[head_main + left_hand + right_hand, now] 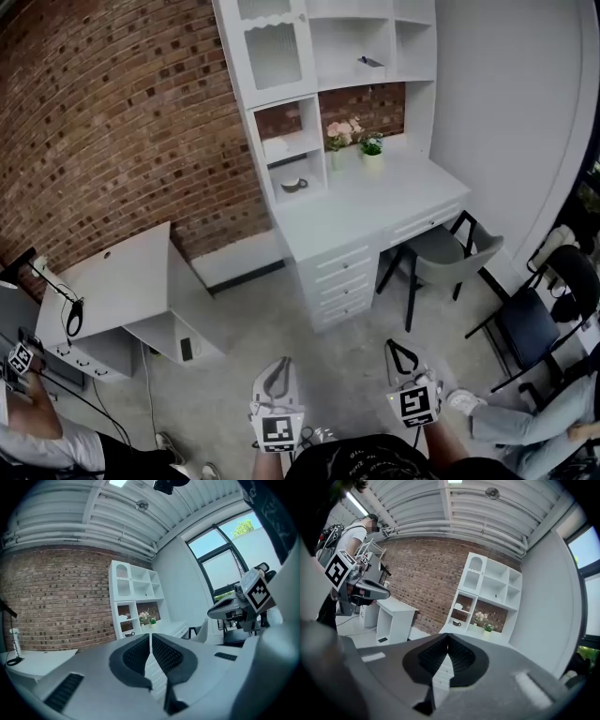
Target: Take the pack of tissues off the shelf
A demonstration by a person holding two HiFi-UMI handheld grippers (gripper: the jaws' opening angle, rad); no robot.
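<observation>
Toward the upper middle of the head view, your soft white tissue pack (279, 147) lies in an open cubby of the white shelf unit (281, 97), above a dark cup (293, 184). Just right, pink flowers (339, 134) and a green plant (372, 145) stand on the white worktop (375, 202), with a grey chair (445, 251) before it. Low in frame and well apart from the pack, your left gripper (277, 367) and right gripper (401, 353) have their jaws closed on nothing.

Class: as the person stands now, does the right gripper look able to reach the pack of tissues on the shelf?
Probably not yet. The right gripper hangs shut beside the person, with floor and the desk between it and the pack of tissues in its cubby. The approach looks free.
</observation>
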